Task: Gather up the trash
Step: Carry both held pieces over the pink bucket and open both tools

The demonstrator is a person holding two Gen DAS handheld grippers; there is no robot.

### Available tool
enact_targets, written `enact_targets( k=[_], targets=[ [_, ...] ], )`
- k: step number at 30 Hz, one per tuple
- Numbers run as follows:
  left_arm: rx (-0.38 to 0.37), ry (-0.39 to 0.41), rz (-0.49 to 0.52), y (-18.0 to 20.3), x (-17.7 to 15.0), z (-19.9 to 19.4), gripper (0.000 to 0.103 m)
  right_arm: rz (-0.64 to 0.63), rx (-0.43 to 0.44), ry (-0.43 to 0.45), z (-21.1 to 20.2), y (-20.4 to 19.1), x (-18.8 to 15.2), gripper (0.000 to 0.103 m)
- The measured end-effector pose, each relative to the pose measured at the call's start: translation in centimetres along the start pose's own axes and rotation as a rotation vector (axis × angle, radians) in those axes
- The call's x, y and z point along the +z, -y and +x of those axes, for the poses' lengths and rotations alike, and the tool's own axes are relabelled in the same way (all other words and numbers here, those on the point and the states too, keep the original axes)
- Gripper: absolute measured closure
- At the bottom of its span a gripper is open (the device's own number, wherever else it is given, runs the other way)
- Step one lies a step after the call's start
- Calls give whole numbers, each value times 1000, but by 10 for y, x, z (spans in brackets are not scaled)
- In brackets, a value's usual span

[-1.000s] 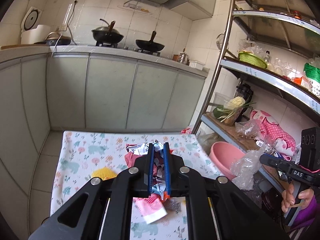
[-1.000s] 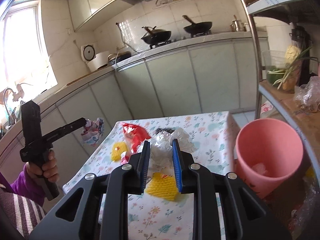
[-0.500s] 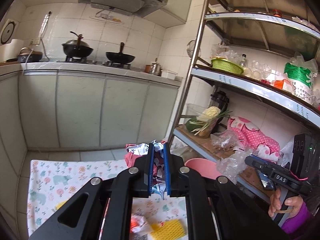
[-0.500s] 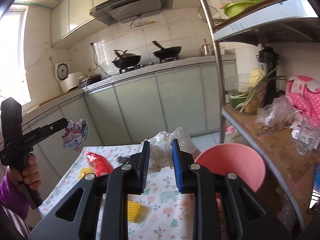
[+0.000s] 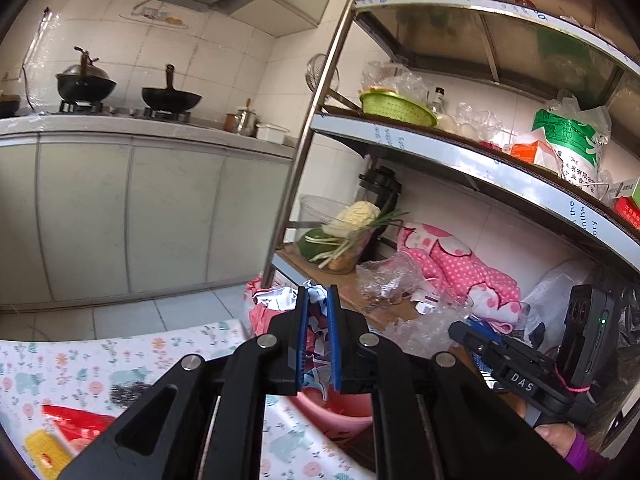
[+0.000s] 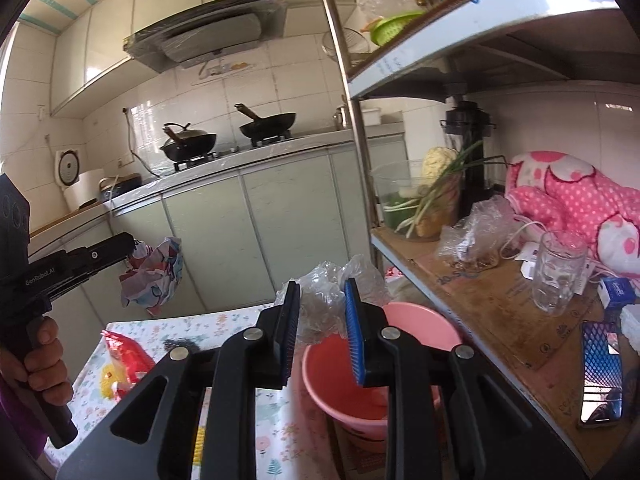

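Bucket point(image 6: 416, 328) just right of the table point(image 6: 240, 320), below the shelf point(image 6: 500, 304). Crumpled wrapper point(image 6: 154, 276) held up left of the plastic film point(image 6: 324, 292). On the table: red packet point(image 6: 128, 350), sponge point(image 5: 46, 452). Glass point(image 6: 558, 272) and phone point(image 6: 600, 372) on the shelf.

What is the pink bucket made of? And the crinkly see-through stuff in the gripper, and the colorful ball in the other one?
The pink bucket looks like smooth, slightly shiny plastic. The clear wrap in the right gripper seems thin plastic film: see-through with shiny creases. The crumpled wrapper in the left gripper looks like printed paper or foil; hard to tell which.
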State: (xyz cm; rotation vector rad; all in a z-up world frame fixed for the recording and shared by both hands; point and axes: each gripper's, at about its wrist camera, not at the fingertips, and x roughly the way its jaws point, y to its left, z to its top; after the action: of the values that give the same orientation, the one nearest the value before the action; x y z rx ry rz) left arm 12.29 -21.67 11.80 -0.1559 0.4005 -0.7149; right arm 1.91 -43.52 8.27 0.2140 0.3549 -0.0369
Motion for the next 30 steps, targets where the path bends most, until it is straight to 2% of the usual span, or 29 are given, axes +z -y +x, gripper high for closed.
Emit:
enact_targets(
  k=[5, 14, 21, 30],
  targets=[
    [-28, -52, 12, 17, -9, 38, 94, 9, -60, -17, 11, 17, -8, 80],
    [-69, -167, 27, 41, -36, 106, 94, -50, -169, -91, 43, 32, -31, 80],
    [-71, -261, -11, 35, -63, 148, 94, -36, -203, -170, 72, 49, -52, 80],
    [-38, -371, 24, 34, -100, 184, 94, -45, -219, -258, 97, 56, -77, 80]
  ],
)
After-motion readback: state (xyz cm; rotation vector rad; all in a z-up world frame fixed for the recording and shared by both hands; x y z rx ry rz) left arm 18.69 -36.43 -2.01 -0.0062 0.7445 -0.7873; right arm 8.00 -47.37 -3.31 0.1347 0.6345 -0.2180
